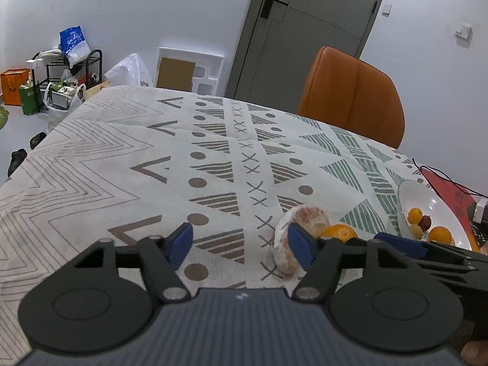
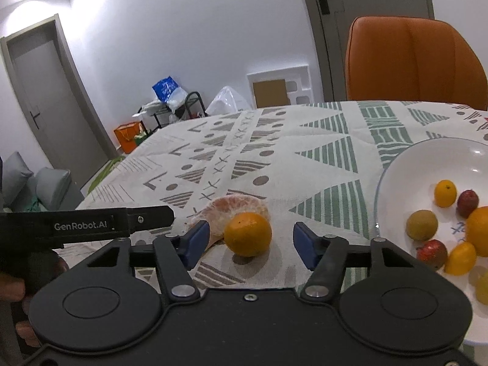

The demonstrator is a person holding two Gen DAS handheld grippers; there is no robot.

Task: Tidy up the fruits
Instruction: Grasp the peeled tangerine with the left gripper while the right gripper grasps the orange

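Both grippers (image 1: 241, 245) (image 2: 251, 239) gape empty; one orange (image 2: 247, 234), one peeled fruit (image 2: 236, 209) on tablecloth (image 2: 305, 164)

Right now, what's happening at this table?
A person holds a gripper in each hand, sorting fruit into a white bowl that already has several small fruits. The right gripper is open, its jaws either side of a whole orange on the tablecloth, not closed on it. The left gripper is open and empty, beside a peeled citrus lying behind the orange.
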